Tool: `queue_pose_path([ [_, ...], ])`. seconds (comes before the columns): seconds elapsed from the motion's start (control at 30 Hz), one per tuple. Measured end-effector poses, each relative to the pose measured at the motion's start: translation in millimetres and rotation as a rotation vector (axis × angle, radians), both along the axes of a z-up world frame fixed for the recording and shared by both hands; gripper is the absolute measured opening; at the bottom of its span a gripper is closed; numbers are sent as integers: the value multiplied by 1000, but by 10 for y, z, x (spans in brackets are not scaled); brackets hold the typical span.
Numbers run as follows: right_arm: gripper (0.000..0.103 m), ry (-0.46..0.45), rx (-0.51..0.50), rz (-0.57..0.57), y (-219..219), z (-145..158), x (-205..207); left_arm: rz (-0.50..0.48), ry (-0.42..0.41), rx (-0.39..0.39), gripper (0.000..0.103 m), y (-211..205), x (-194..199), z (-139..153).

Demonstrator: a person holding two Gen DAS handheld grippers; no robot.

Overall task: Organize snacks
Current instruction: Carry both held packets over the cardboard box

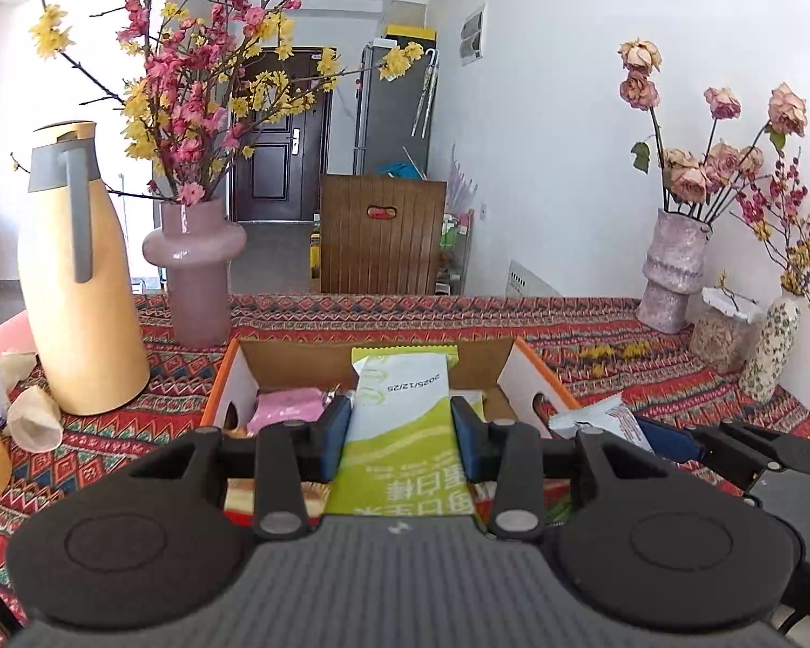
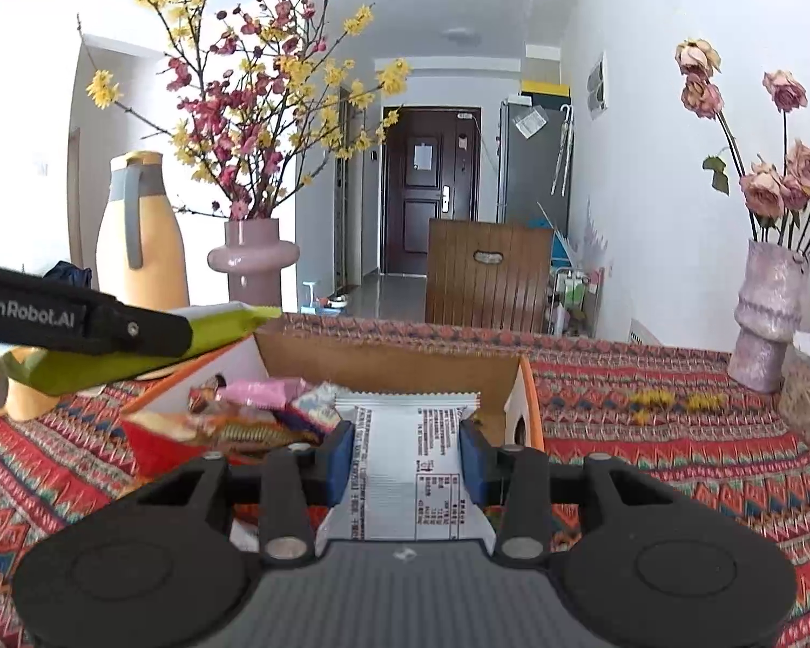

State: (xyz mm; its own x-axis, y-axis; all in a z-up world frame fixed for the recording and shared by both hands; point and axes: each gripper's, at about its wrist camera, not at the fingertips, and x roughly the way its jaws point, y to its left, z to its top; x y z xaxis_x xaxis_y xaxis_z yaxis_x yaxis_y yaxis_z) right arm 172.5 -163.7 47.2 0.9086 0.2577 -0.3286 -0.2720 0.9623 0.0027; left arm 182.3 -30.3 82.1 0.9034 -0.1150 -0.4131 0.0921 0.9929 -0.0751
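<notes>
A: Two grippers, each holding something?
B: Yes. Low centre, the left gripper (image 1: 399,421) clamps a green packet (image 1: 399,410); the right gripper (image 2: 409,451) clamps a white packet (image 2: 410,448).
A: Beyond?
B: The box (image 2: 383,356) mid-frame, a pink packet (image 2: 254,393) inside.

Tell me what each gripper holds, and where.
Left gripper clamps the green packet across its long sides, mid-length; right gripper clamps the white packet likewise.
</notes>
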Motion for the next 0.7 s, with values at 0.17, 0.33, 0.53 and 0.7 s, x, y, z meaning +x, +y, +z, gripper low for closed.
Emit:
queue_pose_path([
  [0.17,40,-12,6,-11,16,72,227,18,-10,-1,40,-19,214,13],
  [0.33,40,5,6,-25,58,82,519,58,-18,-11,40,20,461,8],
  [0.53,40,44,44,-52,81,-76,880,104,-27,-7,40,118,736,-220],
  [0.7,40,91,54,-63,66,-312,1045,107,25,7,40,158,938,-458],
])
